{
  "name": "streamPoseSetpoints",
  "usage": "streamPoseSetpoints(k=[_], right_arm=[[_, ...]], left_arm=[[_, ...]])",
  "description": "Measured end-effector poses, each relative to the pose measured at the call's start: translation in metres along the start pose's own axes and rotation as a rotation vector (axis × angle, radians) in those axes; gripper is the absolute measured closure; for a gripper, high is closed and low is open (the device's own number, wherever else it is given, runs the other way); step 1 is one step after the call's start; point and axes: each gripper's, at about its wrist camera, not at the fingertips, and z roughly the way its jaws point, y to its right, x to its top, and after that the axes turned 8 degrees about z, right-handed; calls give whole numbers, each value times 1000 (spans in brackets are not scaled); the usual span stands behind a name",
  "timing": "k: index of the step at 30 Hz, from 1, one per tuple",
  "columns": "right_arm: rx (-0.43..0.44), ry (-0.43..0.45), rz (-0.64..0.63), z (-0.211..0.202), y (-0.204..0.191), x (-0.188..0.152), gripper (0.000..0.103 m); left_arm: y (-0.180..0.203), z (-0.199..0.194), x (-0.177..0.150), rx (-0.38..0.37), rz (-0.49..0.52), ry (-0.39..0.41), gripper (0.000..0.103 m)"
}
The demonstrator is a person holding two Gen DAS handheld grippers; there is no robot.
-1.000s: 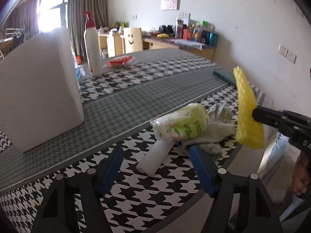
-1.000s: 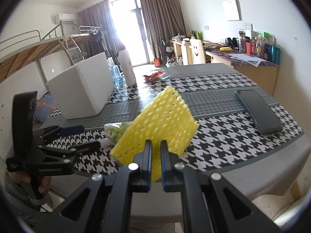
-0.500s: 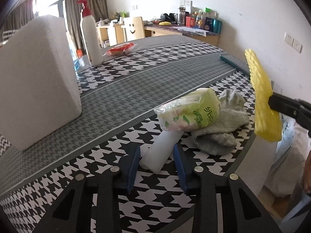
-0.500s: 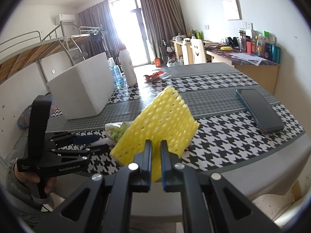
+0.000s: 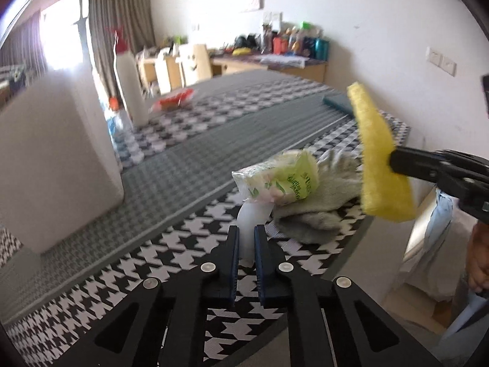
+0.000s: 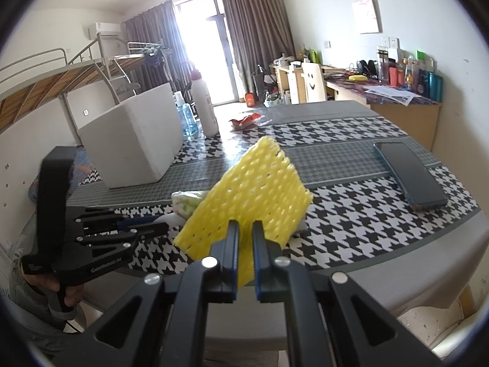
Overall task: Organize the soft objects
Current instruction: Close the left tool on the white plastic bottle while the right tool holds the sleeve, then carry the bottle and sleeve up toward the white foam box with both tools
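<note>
A white soft foam piece [image 5: 252,217] lies on the houndstooth tablecloth [image 5: 171,244]. My left gripper [image 5: 246,232] is closing its jaws, and the blue pads press on the piece's near end. Behind it, a green-printed tissue pack [image 5: 281,180] rests on a crumpled grey cloth [image 5: 324,208]. My right gripper [image 6: 244,229] is shut on a yellow foam net [image 6: 250,195] and holds it in the air over the table's near edge. The net [image 5: 382,159] hangs to the right of the pile. The left gripper [image 6: 159,227] shows at the left of the right wrist view.
A large white foam box [image 6: 137,146] stands at the left, with a white pump bottle [image 6: 204,107] and a blue bottle [image 6: 186,116] behind it. A red wrapper [image 6: 244,120] lies further back. A dark phone [image 6: 409,177] lies at the right. The table edge [image 6: 397,263] is near.
My left gripper's jaws went from wide open to closed around the white foam piece and moved in on it. The right gripper and the yellow net kept still.
</note>
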Motion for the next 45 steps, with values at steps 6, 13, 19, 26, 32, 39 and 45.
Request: streamPoseSetpoints(k=[6,13,19,26,32,39,45], right_arm=[[5,13,-9,-4,-2,2,93],[6,36,-22,-11,-6,4,93],[4,65,-31,-19,-10,9,93],[12,88,-45,-23,-16,14,93],[28,102,-62,-23,-22,18,93],[50,122,-90,-22,-29,24,93],[66,145,-100,-22,-34,32,93]], left_arm=[[4,-28,7,9,22,82,93],[-1,-58,11,-5,27,166,93],[-3,-80,12,-20,18,224,93],[-11,-93,13,-20,-27,268,93],[-15,-99,14,-10,-46,288,93],[-19,-106,18,18,-57,306,93],[-23,-113,29,58,-78,321,93]])
